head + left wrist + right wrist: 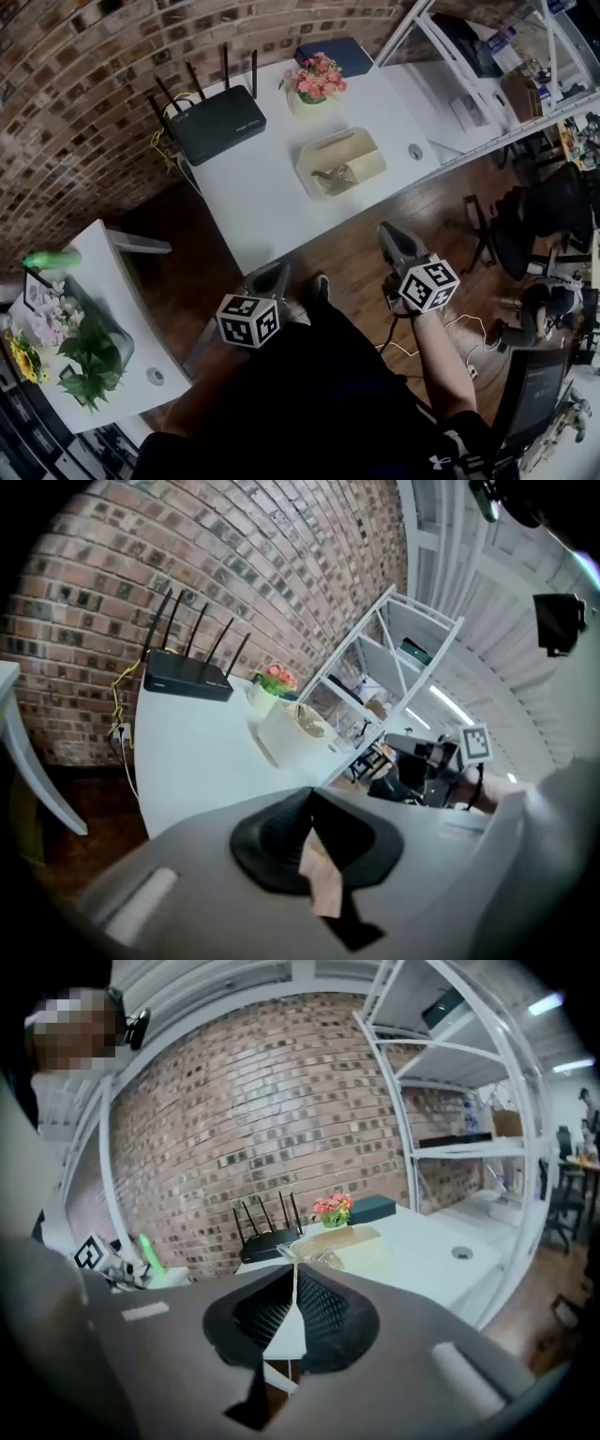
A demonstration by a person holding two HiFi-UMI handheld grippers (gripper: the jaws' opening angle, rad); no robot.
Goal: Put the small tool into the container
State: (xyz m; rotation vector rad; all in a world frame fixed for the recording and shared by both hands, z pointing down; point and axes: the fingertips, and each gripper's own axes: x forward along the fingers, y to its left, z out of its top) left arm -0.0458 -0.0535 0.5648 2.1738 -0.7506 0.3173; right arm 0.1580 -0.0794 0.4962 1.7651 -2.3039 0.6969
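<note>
Head view, steep down. White table (pixel 253 197) runs along a brick wall (pixel 84 84). On it: black router (pixel 217 122) w/ 4 antennas up at the far left, pink flower pot (pixel 317 84) near the far edge, dark blue box (pixel 336 54) just behind the pot. Cream container (pixel 366 150) sits mid-table, R of centre; small tool (pixel 330 176) lies inside it, at its near-left end. Left gripper (pixel 279 272) and right gripper (pixel 386 232) both hang over the wood floor (pixel 347 253), short of the table's near edge, pointing toward it, nothing seen in either; jaws not readable from here. Second white table (pixel 141 328) at lower L carries plants (pixel 89 352) and a green object (pixel 52 259). Shelf rack (pixel 487 56) at top R.
</note>
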